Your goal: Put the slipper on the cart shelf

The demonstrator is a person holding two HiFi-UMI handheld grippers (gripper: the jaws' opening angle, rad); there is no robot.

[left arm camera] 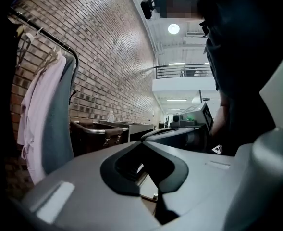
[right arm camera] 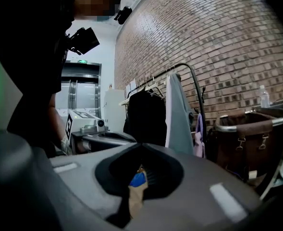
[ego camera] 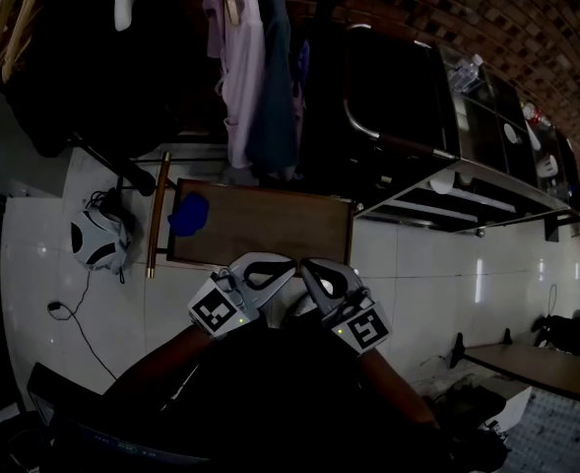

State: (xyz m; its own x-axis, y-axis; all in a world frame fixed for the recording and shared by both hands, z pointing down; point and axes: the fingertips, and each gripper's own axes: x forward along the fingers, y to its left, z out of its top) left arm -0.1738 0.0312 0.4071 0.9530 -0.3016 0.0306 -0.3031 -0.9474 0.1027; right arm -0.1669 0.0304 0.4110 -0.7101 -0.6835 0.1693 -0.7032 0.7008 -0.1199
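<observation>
— Well, head view: where was the blue slipper (ego camera: 188, 213)?
— Lying on the low wooden table (ego camera: 270, 227), well apart from the cart (ego camera: 398, 97). Nothing was done.
— Left gripper view?
— The left gripper (left arm camera: 141, 144) was clamped shut, empty.
— Right gripper view?
— The right gripper (right arm camera: 141, 146) was closed too; the slipper only showed beyond its jaws, ungrasped. Pick-up and shelving remained, I'd say.

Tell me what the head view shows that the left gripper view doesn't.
Head view only: the blue slipper on the wooden table, and a black-and-white object on the floor. Left gripper view only: the ceiling light and balcony railing. Both: the pale pink garment, the laundry cart, and the left tongs and right tongs, shut.
</observation>
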